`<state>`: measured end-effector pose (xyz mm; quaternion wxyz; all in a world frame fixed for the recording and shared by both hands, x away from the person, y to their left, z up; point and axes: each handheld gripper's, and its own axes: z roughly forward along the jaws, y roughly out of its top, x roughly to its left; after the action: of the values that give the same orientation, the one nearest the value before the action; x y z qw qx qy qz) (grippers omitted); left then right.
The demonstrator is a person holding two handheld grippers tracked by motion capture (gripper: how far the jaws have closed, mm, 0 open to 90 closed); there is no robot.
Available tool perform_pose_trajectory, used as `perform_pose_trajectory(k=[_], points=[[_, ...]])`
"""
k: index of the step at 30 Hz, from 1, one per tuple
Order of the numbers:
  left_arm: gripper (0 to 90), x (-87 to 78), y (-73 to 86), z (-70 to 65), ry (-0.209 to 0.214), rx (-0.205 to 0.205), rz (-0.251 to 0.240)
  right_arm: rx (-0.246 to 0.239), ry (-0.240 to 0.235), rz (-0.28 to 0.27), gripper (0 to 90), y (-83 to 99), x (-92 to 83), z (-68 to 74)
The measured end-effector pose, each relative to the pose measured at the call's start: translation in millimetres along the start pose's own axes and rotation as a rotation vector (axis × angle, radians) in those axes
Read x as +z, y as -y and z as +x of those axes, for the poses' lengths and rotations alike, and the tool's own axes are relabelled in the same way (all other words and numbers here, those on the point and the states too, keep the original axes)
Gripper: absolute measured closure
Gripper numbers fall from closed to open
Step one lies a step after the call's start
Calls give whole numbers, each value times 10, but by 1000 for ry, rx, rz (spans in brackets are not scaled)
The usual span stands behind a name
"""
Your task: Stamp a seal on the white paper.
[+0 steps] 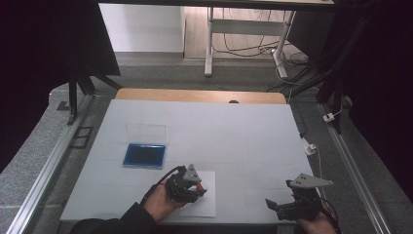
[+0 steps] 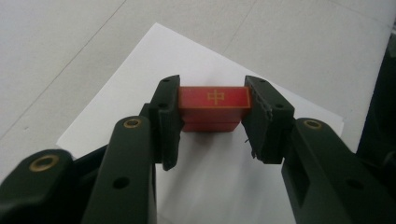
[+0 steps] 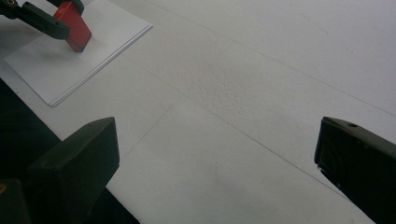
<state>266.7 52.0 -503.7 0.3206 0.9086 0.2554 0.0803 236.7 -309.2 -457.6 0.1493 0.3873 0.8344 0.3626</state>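
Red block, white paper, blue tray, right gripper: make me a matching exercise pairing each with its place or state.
1. red block
2. white paper
3. blue tray
4. right gripper

a. open, nothing between its jaws
b. lies under the block
c. clamped in the left gripper
d. apart, farther back on the table's left side

Pairs: 1-c, 2-b, 3-d, 4-a

The red rectangular stamp block [image 2: 214,108] looks like smooth, faintly glossy plastic with a gold printed mark. The left gripper [image 2: 212,116] clamps it with matt black plastic jaws carrying brass-coloured metal inserts. Beneath lies a matt white paper sheet [image 2: 140,84] on the desk's [image 3: 261,93] finely grained white covering. The blue ink pad [image 1: 143,155] looks glossy.
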Motion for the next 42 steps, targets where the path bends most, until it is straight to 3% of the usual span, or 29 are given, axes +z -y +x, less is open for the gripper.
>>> perform_pose_trajectory(k=[3, 5, 9, 20, 42], points=[[581, -31, -25, -16, -23, 35, -11, 1, 0, -1, 0, 0, -1, 0], [581, -85, -44, -6, -19, 31, -42, 1, 0, -1, 0, 0, 0, -1], [582, -160, -54, 27, -5, 10, -79, -1, 0, 0, 0, 1, 0, 0], [581, -245, -29, 119, 15, -33, -84, -3, -1, -3, 0, 2, -4, 0], [581, -545, 116, 443, -69, -157, -127, -6, -1, -6, 0, 2, -5, 3]])
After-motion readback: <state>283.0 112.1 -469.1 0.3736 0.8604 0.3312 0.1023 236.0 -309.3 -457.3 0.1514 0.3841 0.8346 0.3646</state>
